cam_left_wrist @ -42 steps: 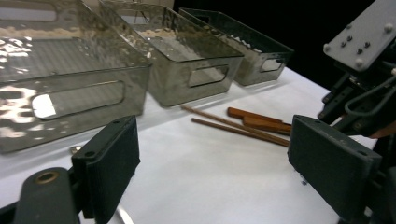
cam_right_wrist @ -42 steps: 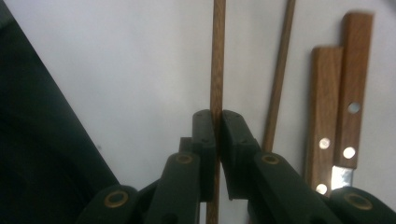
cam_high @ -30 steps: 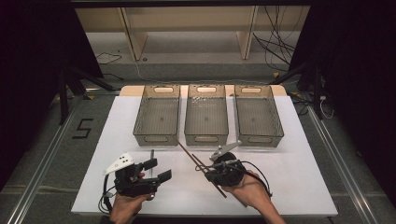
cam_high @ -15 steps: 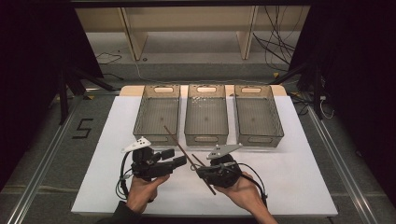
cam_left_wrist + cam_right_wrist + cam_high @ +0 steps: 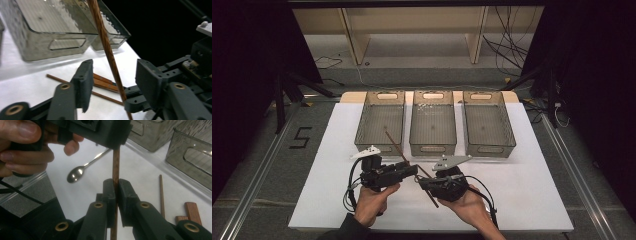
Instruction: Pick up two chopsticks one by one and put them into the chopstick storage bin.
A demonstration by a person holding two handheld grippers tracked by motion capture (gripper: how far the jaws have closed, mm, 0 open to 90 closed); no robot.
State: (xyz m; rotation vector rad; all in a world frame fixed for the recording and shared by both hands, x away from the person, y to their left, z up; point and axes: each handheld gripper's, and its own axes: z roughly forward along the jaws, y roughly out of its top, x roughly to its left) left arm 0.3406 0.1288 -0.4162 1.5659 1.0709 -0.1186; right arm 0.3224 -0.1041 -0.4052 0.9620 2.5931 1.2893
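A thin wooden stick [image 5: 408,163], dark brown and grained, slants through the air above the white table [image 5: 537,200], its upper end reaching over the near wall of the left tray [image 5: 379,122] and its lower end hanging past the right gripper [image 5: 428,181] toward the table's near edge. The right gripper's two black jaws are pressed tight on the stick a little above its lower end; in the right gripper view the stick [image 5: 115,167] rises straight up out of the clamped pads. The left gripper [image 5: 408,170], just left of the stick, has its jaws about half apart and they have just been closing; in the left gripper view the stick [image 5: 106,43] passes between them, clear of the left pad and near the right one, though whether it touches that pad I cannot tell. On the table just beyond the stick lie several loose wooden sticks [image 5: 105,83], and a metal spoon [image 5: 83,170] rests to its left in the right gripper view. Behind the stick, the middle tray [image 5: 433,122] and right tray [image 5: 488,122] stand beside the left one in a row.
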